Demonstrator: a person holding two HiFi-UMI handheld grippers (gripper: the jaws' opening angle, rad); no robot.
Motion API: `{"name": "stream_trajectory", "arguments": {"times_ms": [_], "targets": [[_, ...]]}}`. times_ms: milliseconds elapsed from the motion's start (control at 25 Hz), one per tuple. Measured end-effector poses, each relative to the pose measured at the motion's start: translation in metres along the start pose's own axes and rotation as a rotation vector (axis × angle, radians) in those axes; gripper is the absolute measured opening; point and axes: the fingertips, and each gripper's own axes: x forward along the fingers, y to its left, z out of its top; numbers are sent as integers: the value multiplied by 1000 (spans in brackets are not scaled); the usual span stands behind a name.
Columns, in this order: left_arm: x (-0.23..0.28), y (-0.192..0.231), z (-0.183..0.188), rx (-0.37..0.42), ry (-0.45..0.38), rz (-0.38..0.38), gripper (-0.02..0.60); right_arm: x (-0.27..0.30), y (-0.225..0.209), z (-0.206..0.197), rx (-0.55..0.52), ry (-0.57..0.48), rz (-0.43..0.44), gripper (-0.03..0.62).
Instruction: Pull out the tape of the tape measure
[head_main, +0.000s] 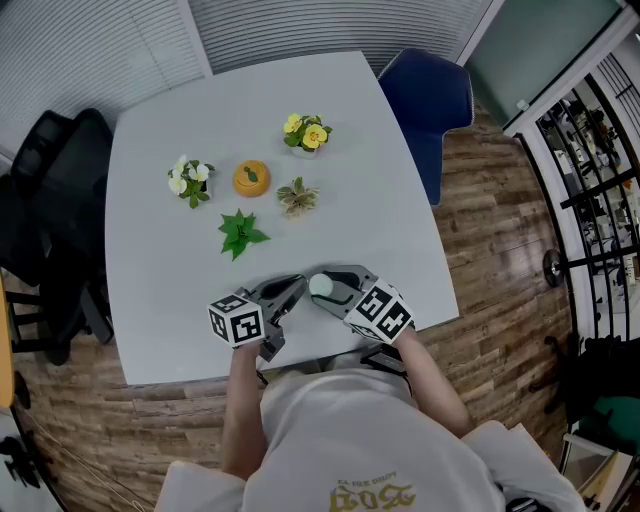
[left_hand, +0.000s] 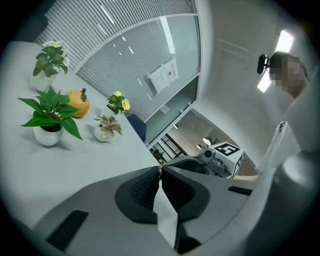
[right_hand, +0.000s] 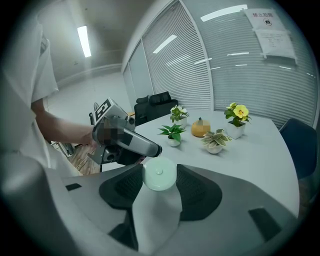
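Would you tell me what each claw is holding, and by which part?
Right claw: the round tape measure, by its opposite edges. Left claw: shut, apparently pinching the tape's tip.

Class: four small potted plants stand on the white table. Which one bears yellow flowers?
The yellow-flowered plant farthest back, nearest the blue chair; the white-flowered plant, green-leaved plant and pale-leaved plant have no yellow.

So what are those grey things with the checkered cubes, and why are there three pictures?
A person holds tongs in each hand. One picture is from a camera on their head; the other two from cameras riding on the tongs. The white table holds four small potted plants and an orange pumpkin-shaped ornament. The right tongs grip a round pale-green tape measure. The left tongs are pinched shut at its edge; whether they caught the tape is too small to see.
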Motion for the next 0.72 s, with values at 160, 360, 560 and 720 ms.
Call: {"name": "stream_trajectory", "arguments": {"times_ms": [160,360,560,720], "targets": [[-2,2,2,12,-10,14,15,0,-1,0,3,0,-1,227],[-4,5,2,13,-11,21,14,-1,-1,-1,5,4,-4,227],[-7,7,-1,17,-1,30,12,-1,-2,-2,10,5,-5,227],[-10,10,-1,18,-1,38,11,1,-2,-1,12,8,-4,227]]}}
